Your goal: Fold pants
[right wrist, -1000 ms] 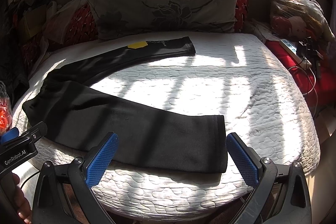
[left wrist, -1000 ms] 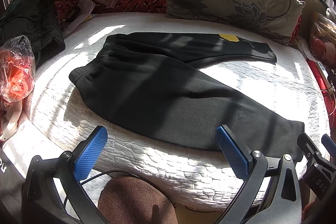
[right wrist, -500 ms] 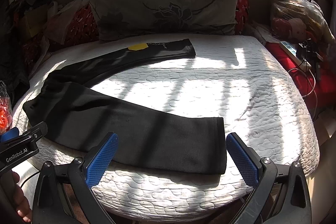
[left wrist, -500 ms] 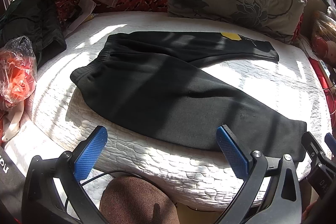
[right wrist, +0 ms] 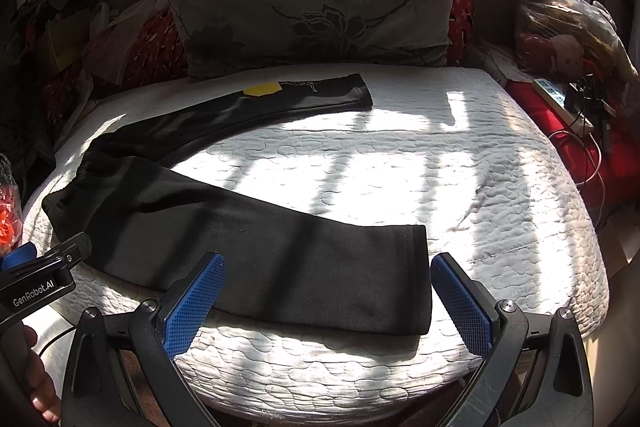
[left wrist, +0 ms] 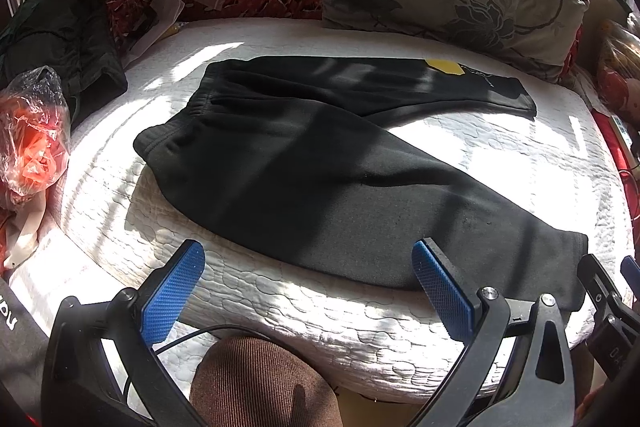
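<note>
The black pants (left wrist: 320, 163) lie flat and unfolded on the bed (right wrist: 460, 187), legs spread toward 3 o'clock; left gripper (left wrist: 308, 291) and right gripper (right wrist: 326, 291) hover with jaws wide, holding nothing.

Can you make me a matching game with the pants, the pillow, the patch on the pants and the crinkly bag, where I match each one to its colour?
Things:
1. pants
2. pillow
3. patch
4. bag

Colours:
A. yellow
B. orange-red
C. black
D. grey with dark flowers

Pairs: 1-C, 2-D, 3-A, 4-B. The pants lie spread on the white bed, the patch sits on the far leg near its cuff, the pillow leans at the head of the bed, and the bag is off the bed's left edge.
</note>
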Demonstrator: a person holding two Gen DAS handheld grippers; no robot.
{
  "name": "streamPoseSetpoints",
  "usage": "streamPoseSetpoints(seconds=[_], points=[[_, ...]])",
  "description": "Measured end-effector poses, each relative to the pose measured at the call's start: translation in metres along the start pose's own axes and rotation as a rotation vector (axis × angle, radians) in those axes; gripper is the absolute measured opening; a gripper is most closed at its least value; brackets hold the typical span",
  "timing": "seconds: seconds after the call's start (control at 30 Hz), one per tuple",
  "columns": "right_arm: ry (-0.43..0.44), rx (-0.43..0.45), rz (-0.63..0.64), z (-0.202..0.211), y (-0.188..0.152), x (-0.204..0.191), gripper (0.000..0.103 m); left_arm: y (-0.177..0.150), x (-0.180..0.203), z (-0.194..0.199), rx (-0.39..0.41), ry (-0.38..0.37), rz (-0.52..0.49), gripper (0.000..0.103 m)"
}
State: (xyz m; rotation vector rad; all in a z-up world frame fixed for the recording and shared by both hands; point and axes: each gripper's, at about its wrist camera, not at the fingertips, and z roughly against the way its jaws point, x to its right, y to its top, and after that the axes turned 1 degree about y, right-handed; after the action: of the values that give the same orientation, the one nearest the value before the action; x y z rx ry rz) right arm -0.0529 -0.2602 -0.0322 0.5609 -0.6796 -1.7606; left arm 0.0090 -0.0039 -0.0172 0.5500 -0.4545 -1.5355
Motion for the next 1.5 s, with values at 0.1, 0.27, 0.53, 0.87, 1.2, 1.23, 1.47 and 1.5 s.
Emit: streamPoseSetpoints(seconds=[0.1,0.27,0.53,0.87,1.2,1.23,1.47,1.5], points=[[-0.002,0.0,0.001,0.0,0.0,0.0,0.103,0.001,-0.001,-0.002,-0.005,0.005,0.0,0.103],[-0.004,-0.008,-0.005,-0.004,0.0,0.002,0.103,0.002,-0.003,-0.005,-0.014,0.005,0.006,0.103],[-0.009,-0.013,0.007,-0.007,0.0,0.002,0.103,0.007,-0.003,-0.008,-0.011,0.012,0.0,0.103],[-0.018,-0.034,0.017,-0.022,0.028,0.013,0.103,0.048,-0.022,-0.033,-0.047,0.033,-0.022,0.103],[-0.023,-0.069,0.044,-0.094,0.148,0.055,0.103,0.172,-0.105,-0.103,-0.173,0.052,0.001,0.103],[-0.029,-0.083,0.057,-0.108,0.16,0.056,0.103,0.181,-0.111,-0.114,-0.192,0.046,0.0,0.103],[-0.013,-0.2,0.024,-0.209,0.217,0.062,0.101,0.216,-0.146,-0.193,-0.369,-0.052,0.126,0.103],[-0.002,-0.221,0.002,-0.222,0.222,0.063,0.101,0.217,-0.149,-0.203,-0.399,-0.074,0.153,0.103]])
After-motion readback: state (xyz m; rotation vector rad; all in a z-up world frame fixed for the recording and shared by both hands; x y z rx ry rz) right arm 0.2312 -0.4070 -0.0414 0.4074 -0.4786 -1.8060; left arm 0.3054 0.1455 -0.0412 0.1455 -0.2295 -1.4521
